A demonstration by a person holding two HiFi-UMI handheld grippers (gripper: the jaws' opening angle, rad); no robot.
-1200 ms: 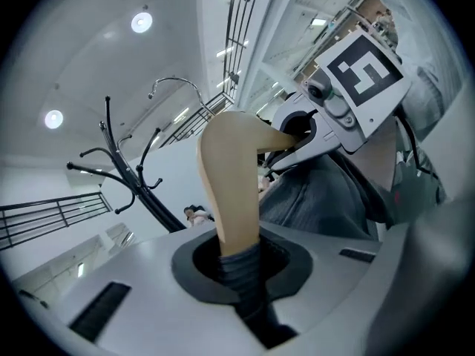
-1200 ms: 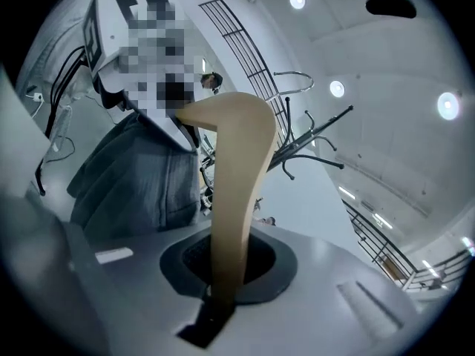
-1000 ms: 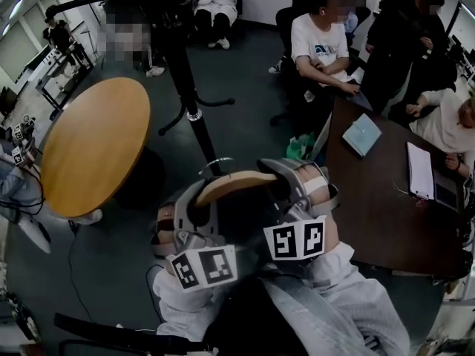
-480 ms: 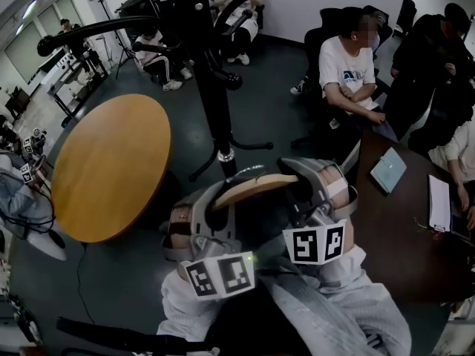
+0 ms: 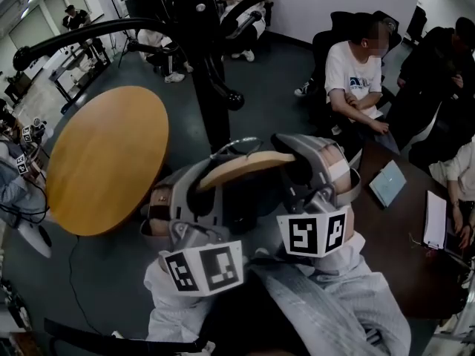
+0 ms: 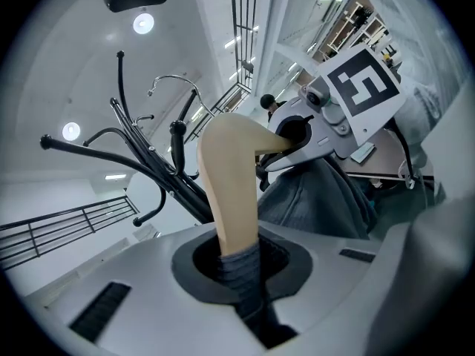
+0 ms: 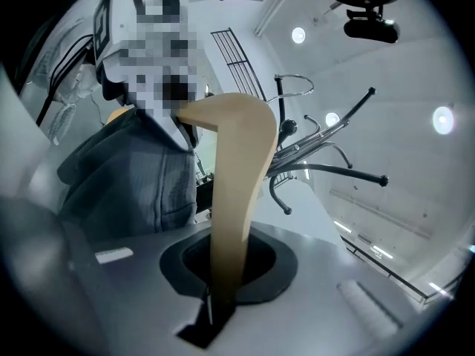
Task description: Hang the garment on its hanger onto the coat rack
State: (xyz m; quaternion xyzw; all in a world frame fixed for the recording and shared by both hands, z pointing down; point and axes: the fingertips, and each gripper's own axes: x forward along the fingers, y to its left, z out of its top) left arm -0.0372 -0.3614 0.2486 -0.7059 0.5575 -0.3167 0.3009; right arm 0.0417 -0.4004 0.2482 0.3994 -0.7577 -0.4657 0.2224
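A wooden hanger (image 5: 245,167) with a metal hook (image 5: 236,145) carries a dark grey garment (image 6: 319,199). My left gripper (image 5: 204,193) is shut on the hanger's left end, with garment fabric (image 6: 241,273) pinched along with the wood (image 6: 230,191). My right gripper (image 5: 295,173) is shut on the right end (image 7: 237,184). The black coat rack (image 5: 194,50) stands just beyond the hanger, its curved arms spreading overhead (image 6: 148,162) (image 7: 326,154). The hook (image 6: 174,80) (image 7: 293,80) is close to the arms but hangs on none.
A round wooden table (image 5: 104,162) stands to the left of the rack. A dark desk (image 5: 386,228) with a book (image 5: 387,182) and papers (image 5: 434,217) is at the right. Several people (image 5: 356,73) sit around the room.
Both grippers have carried the hanger upward and toward the coat rack, which now stands much closer and larger. The grips have not changed.
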